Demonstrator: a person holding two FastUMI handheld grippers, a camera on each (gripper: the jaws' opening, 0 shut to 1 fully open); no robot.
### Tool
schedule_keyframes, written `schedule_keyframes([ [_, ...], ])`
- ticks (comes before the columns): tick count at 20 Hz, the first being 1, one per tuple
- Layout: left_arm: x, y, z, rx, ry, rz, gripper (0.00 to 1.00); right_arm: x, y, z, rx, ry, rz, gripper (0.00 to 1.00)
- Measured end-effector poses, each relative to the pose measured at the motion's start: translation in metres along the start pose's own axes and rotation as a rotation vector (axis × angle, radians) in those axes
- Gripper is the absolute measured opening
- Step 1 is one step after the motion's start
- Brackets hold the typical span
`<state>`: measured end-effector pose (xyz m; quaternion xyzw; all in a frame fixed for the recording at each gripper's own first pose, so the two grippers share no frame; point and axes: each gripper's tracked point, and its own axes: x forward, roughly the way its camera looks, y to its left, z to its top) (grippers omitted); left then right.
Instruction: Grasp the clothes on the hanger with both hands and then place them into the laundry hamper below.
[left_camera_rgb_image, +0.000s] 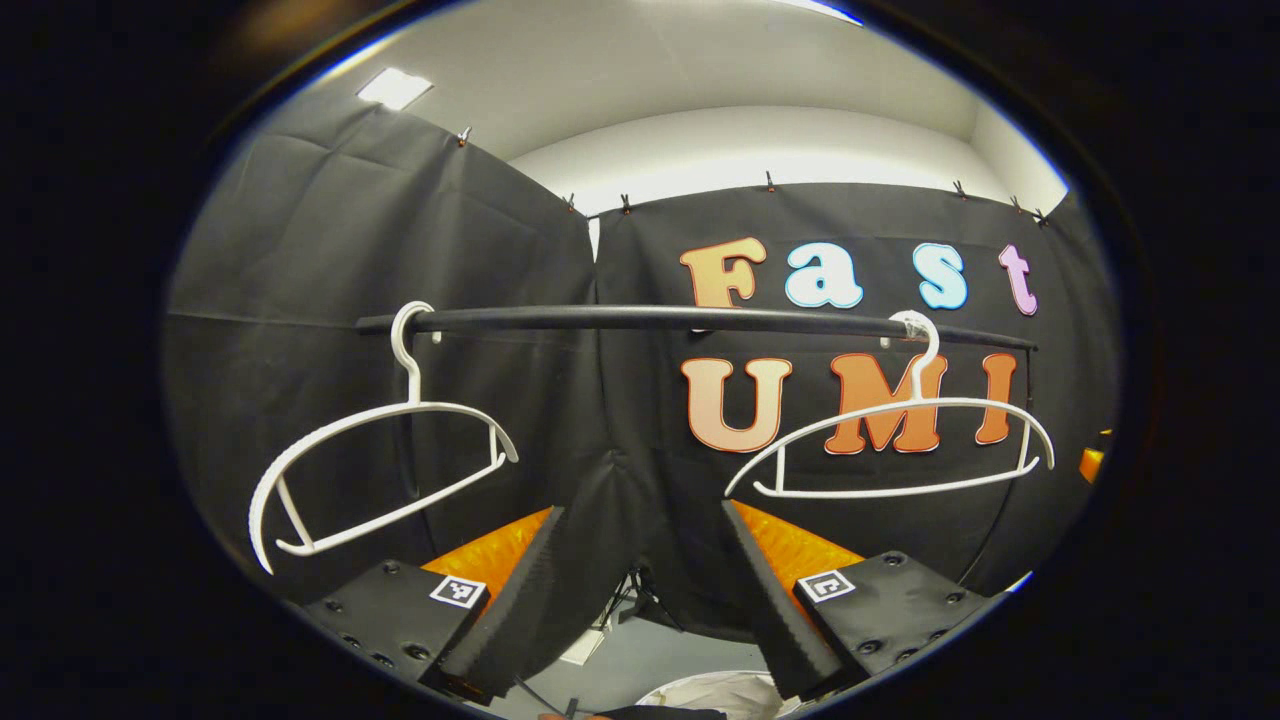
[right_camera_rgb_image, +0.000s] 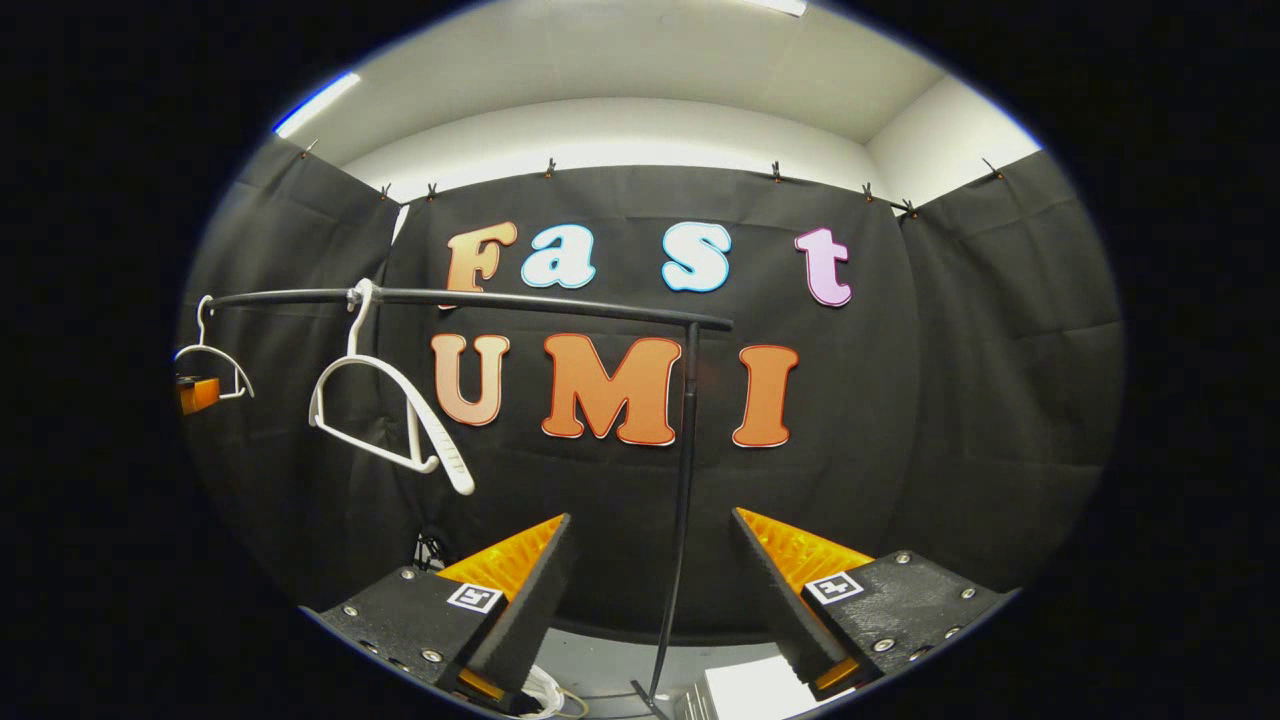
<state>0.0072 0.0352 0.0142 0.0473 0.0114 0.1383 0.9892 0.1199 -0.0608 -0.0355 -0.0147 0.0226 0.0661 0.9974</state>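
Two bare white hangers hang on a black rail (left_camera_rgb_image: 690, 318): one at the left (left_camera_rgb_image: 370, 480), one at the right (left_camera_rgb_image: 900, 440). No garment is on either. My left gripper (left_camera_rgb_image: 642, 520) stands open below the rail, between the hangers, with nothing between its fingers. At the bottom edge, a pale crumpled mass (left_camera_rgb_image: 715, 690) lies in a round rim below it; I cannot tell whether it is the clothes in the hamper. My right gripper (right_camera_rgb_image: 652, 520) is open and holds nothing, right of the same hangers (right_camera_rgb_image: 400, 415) (right_camera_rgb_image: 215, 365).
The rail's black upright pole (right_camera_rgb_image: 685, 480) stands just ahead of my right gripper, running down to the grey floor. A white flat object (right_camera_rgb_image: 755, 690) and a white cord (right_camera_rgb_image: 545, 690) lie on the floor. Black cloth walls close in behind and on both sides.
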Motion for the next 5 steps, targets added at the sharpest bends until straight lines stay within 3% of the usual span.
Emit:
schedule_keyframes([
  [3, -0.002, 0.014, 0.002, 0.009, 0.001, -0.002, 0.99, -0.009, 0.016, 0.006, 0.01, -0.007, 0.003, 0.94],
  [5, -0.005, 0.022, 0.003, 0.008, 0.002, -0.01, 0.96, -0.017, 0.027, 0.009, 0.007, -0.011, 0.006, 1.0],
])
